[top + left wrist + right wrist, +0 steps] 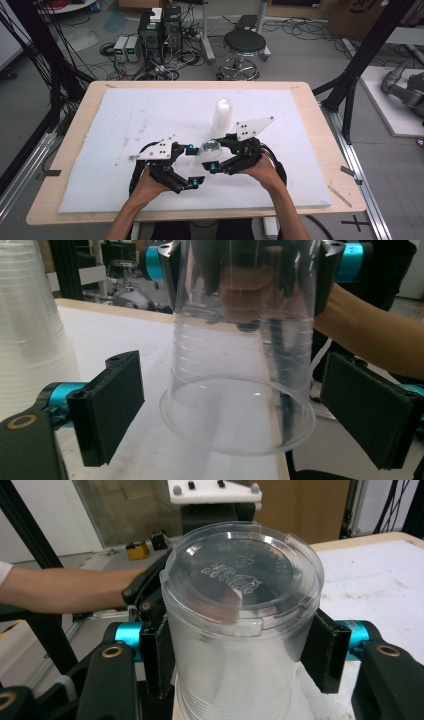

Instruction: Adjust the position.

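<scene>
Now the right gripper (240, 655) pinches a clear cup (240, 630) between its jaws. Just beside it, the left gripper (250, 415) is spread wide, with the cup's rim between its jaws.

Between the right gripper's (240, 655) jaws sits a clear plastic cup (240, 630), glossy and smooth, with fine ribbed rings near its rim and raised embossed lettering on its base. The jaws' inner faces carry black pads (325, 650) that look matt and slightly fuzzy, on shiny blue anodised-looking metal barrels. Beside the left gripper's (240, 410) jaws rises a cloudy, translucent plastic stack of cups (30, 330). The worktop (320, 115) is pale wood, covered by a white sheet (150, 115), matt, rough and scuffed.
</scene>
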Tool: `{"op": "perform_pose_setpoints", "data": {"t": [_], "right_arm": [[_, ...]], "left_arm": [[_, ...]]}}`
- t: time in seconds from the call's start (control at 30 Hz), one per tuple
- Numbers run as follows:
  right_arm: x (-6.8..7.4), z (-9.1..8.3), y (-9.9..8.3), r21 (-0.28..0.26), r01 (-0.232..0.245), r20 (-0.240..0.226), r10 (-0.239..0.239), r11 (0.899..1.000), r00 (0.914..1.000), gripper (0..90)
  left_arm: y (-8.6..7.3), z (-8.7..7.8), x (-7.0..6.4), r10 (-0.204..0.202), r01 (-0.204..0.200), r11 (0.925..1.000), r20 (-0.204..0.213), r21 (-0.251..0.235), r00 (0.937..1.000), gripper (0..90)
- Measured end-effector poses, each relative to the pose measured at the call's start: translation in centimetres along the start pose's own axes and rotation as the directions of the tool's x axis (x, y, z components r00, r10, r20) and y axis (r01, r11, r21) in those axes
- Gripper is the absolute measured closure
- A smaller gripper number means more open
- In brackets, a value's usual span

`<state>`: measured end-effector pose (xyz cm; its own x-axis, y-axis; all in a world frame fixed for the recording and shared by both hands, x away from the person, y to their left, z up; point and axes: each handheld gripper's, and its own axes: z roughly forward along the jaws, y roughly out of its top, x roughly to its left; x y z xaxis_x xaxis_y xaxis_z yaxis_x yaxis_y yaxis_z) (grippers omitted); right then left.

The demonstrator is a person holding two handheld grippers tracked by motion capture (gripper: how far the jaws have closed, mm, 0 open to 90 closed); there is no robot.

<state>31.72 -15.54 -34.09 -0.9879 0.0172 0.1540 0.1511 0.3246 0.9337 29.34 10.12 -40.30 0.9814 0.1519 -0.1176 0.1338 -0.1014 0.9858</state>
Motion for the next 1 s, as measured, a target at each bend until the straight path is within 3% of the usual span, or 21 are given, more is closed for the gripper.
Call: {"op": "perform_pose_setpoints", "data": {"t": [0.4, 0.83, 1.0], "right_arm": [[0.09, -0.16, 0.14, -0.064, 0.008, -0.021, -0.009, 0.998, 0.9997, 40.3], [0.04, 0.07, 0.02, -0.079, 0.01, -0.034, -0.013, 0.997, 0.9993, 41.3], [0.04, 0.14, 0.01, -0.081, 0.013, -0.034, -0.016, 0.997, 0.9993, 41.3]], "left_arm": [[0.09, 0.41, 0.35, -0.01, 0.012, 0.9984, 0.043, -0.055, 0.999, 20.2], [0.32, 0.65, 0.33, -0.023, 0.029, 0.9968, 0.071, -0.074, 0.9972, 23.8], [0.36, 0.56, 0.31, -0.014, 0.02, 0.9972, 0.078, -0.072, 0.9969, 29.2]]}}
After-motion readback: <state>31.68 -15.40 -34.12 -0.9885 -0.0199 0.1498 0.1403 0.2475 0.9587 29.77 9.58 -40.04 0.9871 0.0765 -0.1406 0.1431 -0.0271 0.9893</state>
